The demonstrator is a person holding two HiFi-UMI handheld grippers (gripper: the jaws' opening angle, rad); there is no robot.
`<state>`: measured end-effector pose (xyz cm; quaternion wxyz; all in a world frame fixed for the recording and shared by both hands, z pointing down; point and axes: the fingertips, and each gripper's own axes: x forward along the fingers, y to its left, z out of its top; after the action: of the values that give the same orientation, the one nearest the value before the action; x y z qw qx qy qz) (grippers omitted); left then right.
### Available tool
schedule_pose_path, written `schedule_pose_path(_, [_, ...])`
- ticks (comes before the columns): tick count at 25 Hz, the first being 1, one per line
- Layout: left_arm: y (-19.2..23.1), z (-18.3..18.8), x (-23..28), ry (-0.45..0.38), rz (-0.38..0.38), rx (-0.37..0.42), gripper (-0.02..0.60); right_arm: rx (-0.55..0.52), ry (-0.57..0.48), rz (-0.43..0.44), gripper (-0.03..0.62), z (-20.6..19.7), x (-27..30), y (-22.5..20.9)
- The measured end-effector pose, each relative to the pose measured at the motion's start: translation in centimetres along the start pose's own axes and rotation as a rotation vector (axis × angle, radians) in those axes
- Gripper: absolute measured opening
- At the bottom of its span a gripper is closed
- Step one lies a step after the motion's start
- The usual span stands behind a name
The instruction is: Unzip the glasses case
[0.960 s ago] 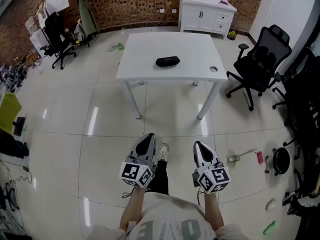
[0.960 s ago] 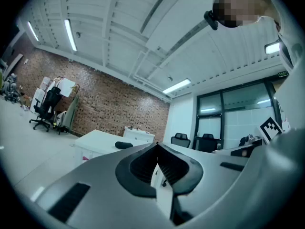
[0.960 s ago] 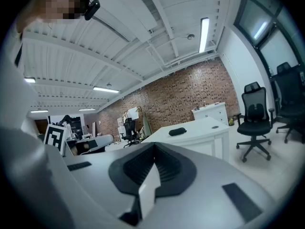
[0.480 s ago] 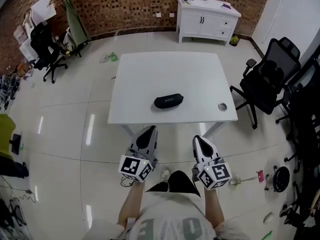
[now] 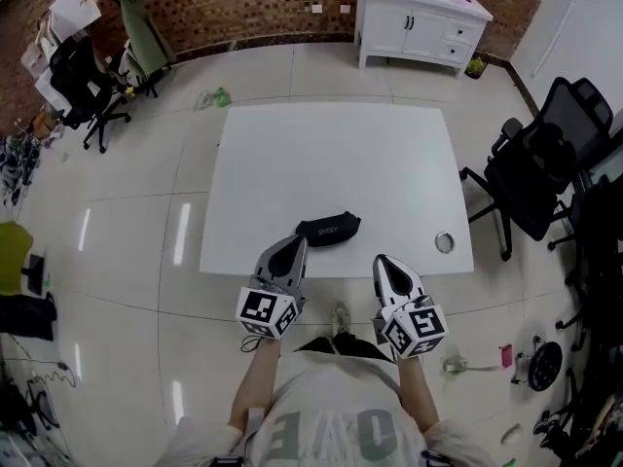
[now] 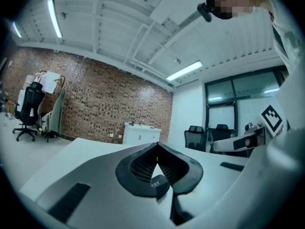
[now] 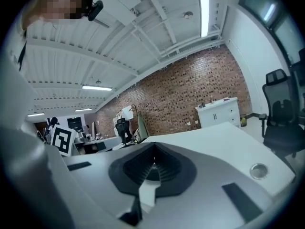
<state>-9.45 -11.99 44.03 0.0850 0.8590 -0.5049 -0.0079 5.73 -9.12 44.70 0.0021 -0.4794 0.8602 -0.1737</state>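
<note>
glasses case (image 5: 328, 229): black, on tabletop (image 5: 331, 154) by its near edge; print ends "ERY" | left gripper (image 5: 295, 245): fingers closed, empty, over that edge | right gripper (image 5: 381, 262): fingers closed, empty, at that edge | metal grommet (image 5: 445, 242): tabletop's near right corner | office chair (image 5: 533, 168): off tabletop's right side
</note>
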Motion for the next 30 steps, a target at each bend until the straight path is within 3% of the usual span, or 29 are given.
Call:
schedule_pose_path(8, [5.1, -3.1, 4.2, 0.086, 0.041, -0.004, 0.000, -0.002, 0.072, 0.014, -0.002, -1.7, 6.2, -3.4])
schedule_pose_path(13, [7.7, -8.2, 5.6, 0.237, 0.013, -0.009, 0.000, 0.039, 0.234, -0.041, -0.002, -7.1, 9.0, -5.0])
schedule_pose_path(18, [10.7, -11.6, 6.0, 0.335, 0.051, -0.038, 0.000, 0.052, 0.422, 0.000, -0.002, -11.6, 10.8, -3.9])
schedule_pose_path(24, [10.9, -13.5, 7.9, 0.389, -0.025, -0.050, 0.000, 0.009, 0.518, 0.014, -0.002, -13.9, 12.6, -3.8])
schedule_pose_path(30, [9.8, -13.5, 8.2, 0.398, -0.094, -0.087, 0.000, -0.022, 0.508, -0.017, -0.002, -13.3, 14.4, -5.2])
